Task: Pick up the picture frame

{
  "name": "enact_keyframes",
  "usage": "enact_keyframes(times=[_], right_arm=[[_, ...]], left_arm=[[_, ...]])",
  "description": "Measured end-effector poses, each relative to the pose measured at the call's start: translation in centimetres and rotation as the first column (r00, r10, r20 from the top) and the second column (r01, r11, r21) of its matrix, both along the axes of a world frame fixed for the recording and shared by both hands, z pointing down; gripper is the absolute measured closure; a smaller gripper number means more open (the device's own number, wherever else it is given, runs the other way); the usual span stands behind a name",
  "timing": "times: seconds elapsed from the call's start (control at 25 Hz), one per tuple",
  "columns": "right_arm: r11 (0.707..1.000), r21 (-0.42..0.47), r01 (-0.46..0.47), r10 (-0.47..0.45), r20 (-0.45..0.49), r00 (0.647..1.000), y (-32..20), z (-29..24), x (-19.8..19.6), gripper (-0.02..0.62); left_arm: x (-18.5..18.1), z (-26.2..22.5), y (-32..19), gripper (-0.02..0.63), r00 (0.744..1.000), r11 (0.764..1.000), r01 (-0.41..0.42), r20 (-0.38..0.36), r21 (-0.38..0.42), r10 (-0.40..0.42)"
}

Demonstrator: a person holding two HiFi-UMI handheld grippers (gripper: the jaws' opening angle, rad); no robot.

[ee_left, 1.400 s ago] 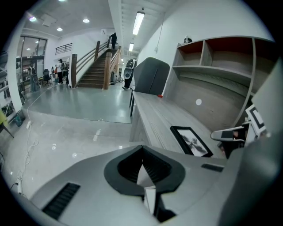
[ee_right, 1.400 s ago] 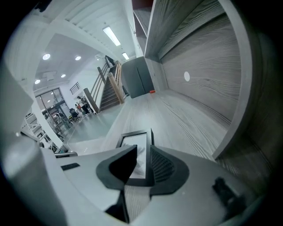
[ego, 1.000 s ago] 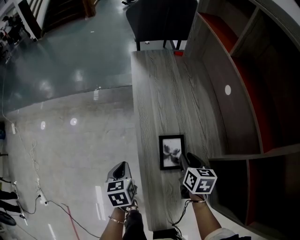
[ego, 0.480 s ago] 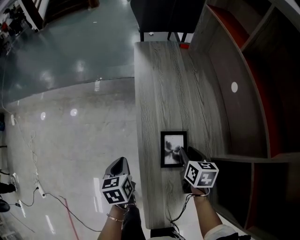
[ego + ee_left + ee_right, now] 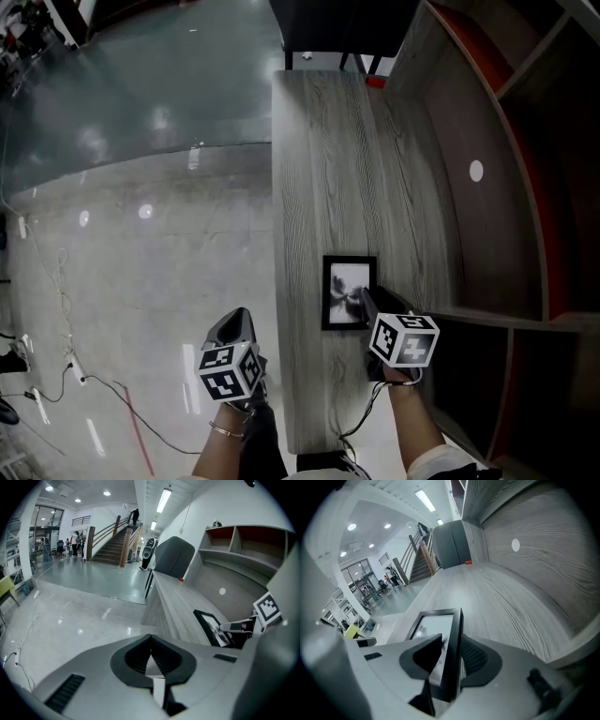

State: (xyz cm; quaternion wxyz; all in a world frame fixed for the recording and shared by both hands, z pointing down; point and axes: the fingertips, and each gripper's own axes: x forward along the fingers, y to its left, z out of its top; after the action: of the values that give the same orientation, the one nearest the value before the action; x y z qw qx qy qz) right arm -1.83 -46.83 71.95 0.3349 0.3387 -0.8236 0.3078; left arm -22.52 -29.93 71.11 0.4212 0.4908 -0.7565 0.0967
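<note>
1. The right gripper [image 5: 364,306] has its jaws closed tight on the picture frame [image 5: 349,292]. They pinch its near right edge, one jaw on the glass and the ribbed one behind.
2. The rest of the frame runs forward, out ahead of those jaws, over the grey wood tabletop [image 5: 323,169].
3. I cannot tell whether the frame is clear of the tabletop.
4. The left gripper [image 5: 151,657] has its jaws pressed together with nothing between them.
5. Those left jaws hang over the shiny floor [image 5: 141,253], with the tabletop's long edge off to their right.
6. Far ahead of both pairs of jaws, a dark chair [image 5: 342,23] stands at the tabletop's end.
</note>
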Motion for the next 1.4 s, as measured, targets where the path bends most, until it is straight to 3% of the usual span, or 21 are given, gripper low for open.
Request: enact_keyframes(times=[0.36,0.76,1.4], right_arm=[[1.0,-0.017,0.008,-0.008,0.01,1.0,0.1,0.2,-0.1,0.466],[0.998,-0.044,-0.044,0.045,0.028,0.999,-0.3,0.1,0.4,0.509],[0.992,-0.063,-0.112,0.115,0.059,0.992,0.0,0.0,0.8,0.514]], left_arm=[[-0.1,-0.4,0.2,0.592,1.0,1.0,-0.003,-0.007,0.008,0.003],[-0.8,-0.5,1.4,0.592,1.0,1.0,-0.008,-0.009,-0.005,0.008],[-0.5,-1.8,1.2,0.592,0.999,0.999,-0.037,-0.012,0.003,0.037]])
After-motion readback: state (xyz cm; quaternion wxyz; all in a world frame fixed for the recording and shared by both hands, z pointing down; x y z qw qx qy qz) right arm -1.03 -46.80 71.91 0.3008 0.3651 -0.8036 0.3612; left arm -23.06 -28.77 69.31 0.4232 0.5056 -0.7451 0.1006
